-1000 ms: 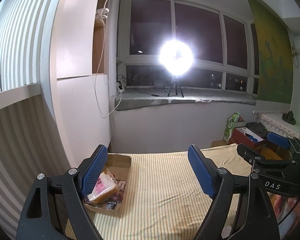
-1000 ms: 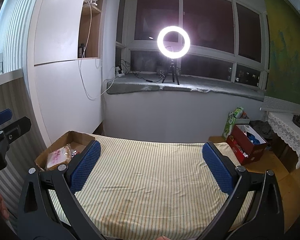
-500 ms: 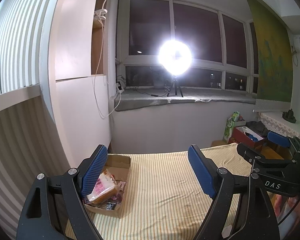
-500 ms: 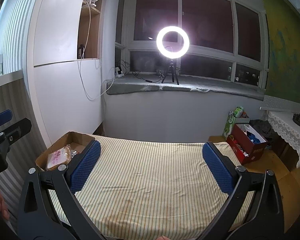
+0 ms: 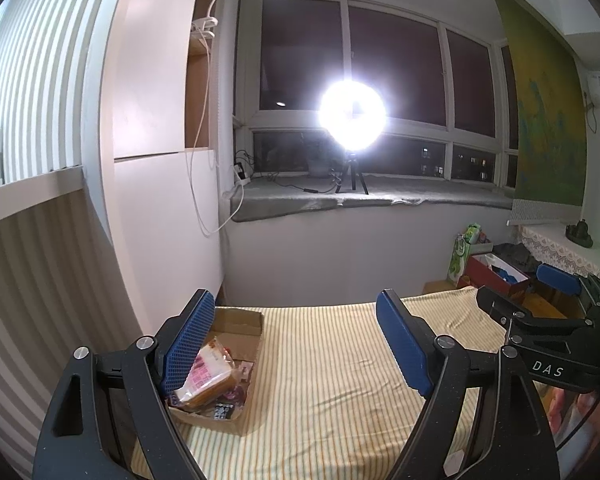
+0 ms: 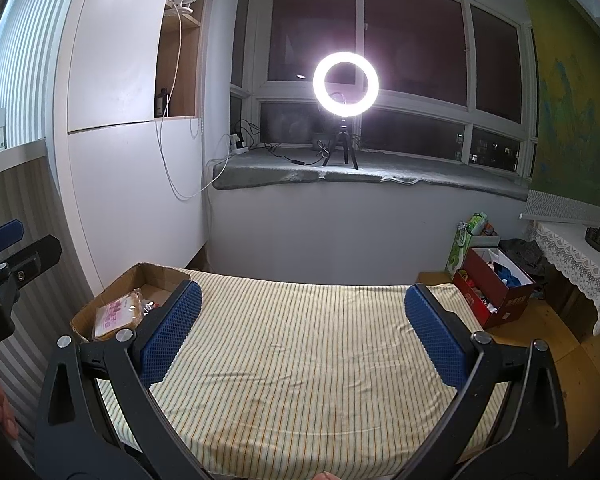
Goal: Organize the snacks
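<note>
snacks (image 6: 118,314) lie in cardboard box (image 6: 85,312), grippers apart.

Striped-cloth table (image 6: 308,364); cardboard box (image 6: 100,304) at far-left corner, snacks inside.

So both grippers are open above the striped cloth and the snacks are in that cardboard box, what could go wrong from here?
1. The cardboard box sits at the left corner of the striped cloth; a nudge from the left gripper could push it off the edge.
2. The bread packet lies tilted on other snacks and may slide if touched.
3. The ring light glares into the left view, which may hinder aiming.
</note>
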A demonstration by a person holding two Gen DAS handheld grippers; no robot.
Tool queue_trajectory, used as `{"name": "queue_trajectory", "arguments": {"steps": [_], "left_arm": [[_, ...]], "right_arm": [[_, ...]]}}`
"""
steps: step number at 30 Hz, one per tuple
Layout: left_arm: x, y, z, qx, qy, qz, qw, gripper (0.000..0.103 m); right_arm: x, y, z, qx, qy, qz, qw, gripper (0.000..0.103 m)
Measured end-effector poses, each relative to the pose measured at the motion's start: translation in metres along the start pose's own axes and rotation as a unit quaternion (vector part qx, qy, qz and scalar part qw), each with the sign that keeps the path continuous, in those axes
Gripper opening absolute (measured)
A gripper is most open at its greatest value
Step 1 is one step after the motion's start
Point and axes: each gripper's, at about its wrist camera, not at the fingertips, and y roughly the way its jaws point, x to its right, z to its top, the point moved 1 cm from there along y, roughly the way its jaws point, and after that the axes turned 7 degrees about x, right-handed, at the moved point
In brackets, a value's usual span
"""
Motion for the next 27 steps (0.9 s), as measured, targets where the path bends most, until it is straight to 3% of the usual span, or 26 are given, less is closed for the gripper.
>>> {"name": "queue_trajectory", "arguments": {"steps": [27], "left_arm": [[-0.0015,-0.0011,-0.0016,-0.001,0.0,0.0,1.0,0.083]], "right_arm": [[-0.0016,-0.0003,-0.0006,-0.001,0.001,-0.001,1.0,0.103]]}}
